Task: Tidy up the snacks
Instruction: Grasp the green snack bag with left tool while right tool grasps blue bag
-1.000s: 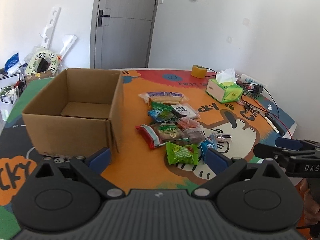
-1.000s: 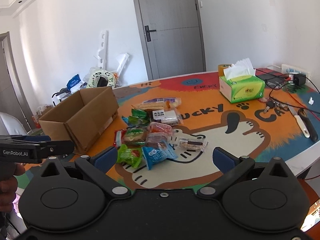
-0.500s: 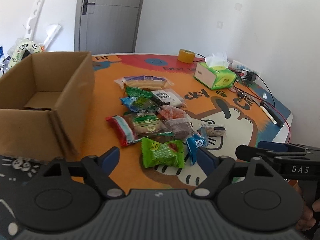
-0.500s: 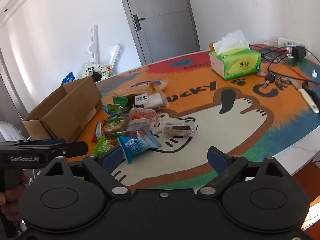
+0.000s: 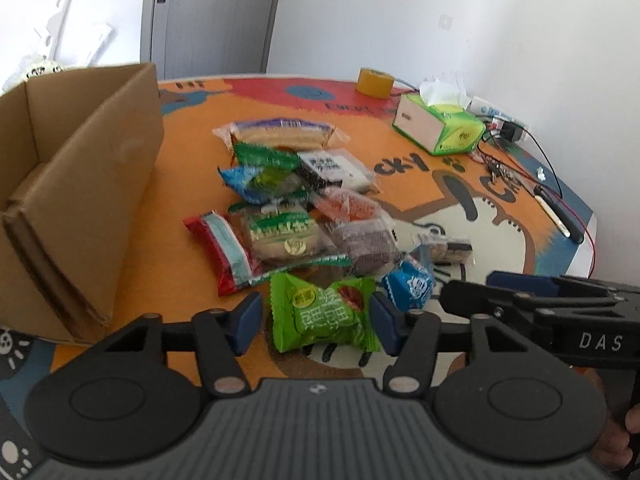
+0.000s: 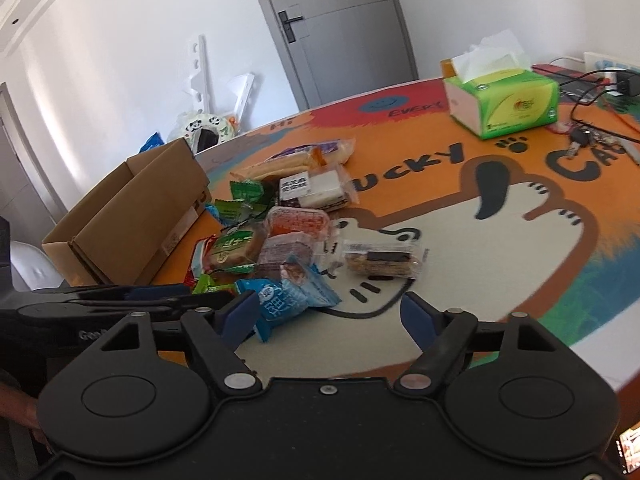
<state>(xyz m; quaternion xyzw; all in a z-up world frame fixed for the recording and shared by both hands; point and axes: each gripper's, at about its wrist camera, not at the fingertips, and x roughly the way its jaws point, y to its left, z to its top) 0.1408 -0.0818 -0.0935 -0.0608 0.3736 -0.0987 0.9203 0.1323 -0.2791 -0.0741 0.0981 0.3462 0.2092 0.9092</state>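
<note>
My left gripper [image 5: 316, 316] had just been closing, and the green snack packet [image 5: 322, 314] sat right between its blue pads. The pad on the right looked like it was at the wrapper's edge, the left one just beside it, so I couldn't tell if they were actually pressing yet. The packet was lying flat on the table mat [image 5: 180, 184], not lifted.

My right gripper [image 6: 329, 318] had been closing too, but its jaws were a good bit wider apart. Its left pad sat over the blue snack packet [image 6: 286, 298], and the rest of the gap between the pads was just bare mat. Nothing was held there.

Past the green packet was the rest of the snack pile [image 5: 304, 208], all bunched up in the middle of the mat: a red-and-blue wrapper, a cake in a green-print wrapper, a dark one, an orange one, a black-and-white one, and a long sandwich-type pack at the far end. A clear-wrapped bar [image 6: 382, 262] lay a bit off to the side of the pile.

The cardboard box [image 5: 76, 196] stood open to the left of the pile, near it but not touching. At the far side of the table were a green tissue box [image 5: 438, 128], a roll of tape [image 5: 374, 82] and some cables [image 5: 532, 152].
</note>
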